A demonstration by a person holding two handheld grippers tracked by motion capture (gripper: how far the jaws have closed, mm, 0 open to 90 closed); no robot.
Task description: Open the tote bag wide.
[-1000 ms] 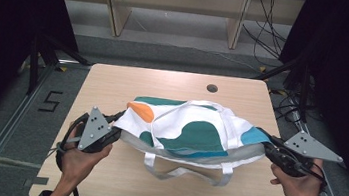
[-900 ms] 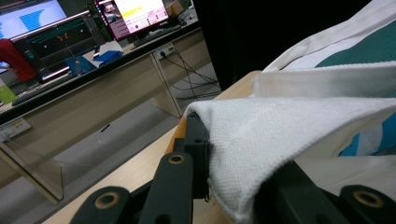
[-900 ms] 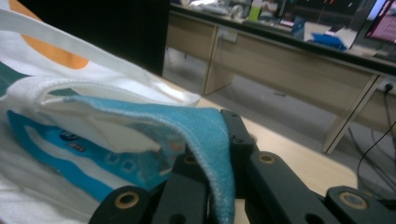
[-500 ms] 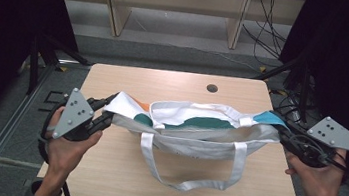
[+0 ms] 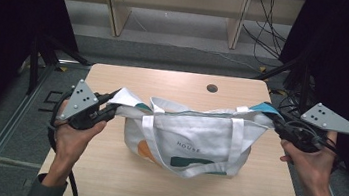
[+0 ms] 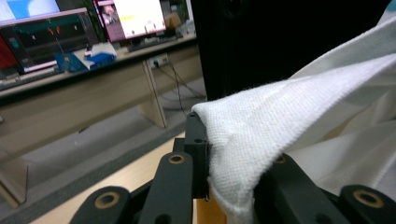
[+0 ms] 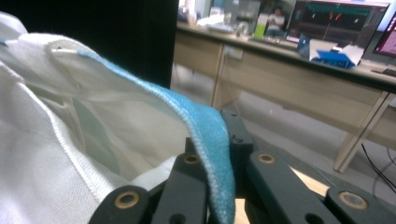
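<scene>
Keep both grips firm and level, pulling the top corners evenly apart so the canvas tote bag [image 5: 192, 140], hanging at centre frame over the wooden table [image 5: 174, 83], stays taut and square. Left gripper [image 5: 110, 109] clamped on the white corner at mid-left, right gripper [image 5: 276, 123] clamped on the blue-edged corner at mid-right. Mouth of the bag pulled nearly flat, contents hidden; cannot tell whether anything lies inside.

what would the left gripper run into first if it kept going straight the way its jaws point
The tote bag itself. The left gripper is shut on the bag's top corner and points across the table toward the right gripper, so the cloth bunches first; how deep is hard to judge.
</scene>
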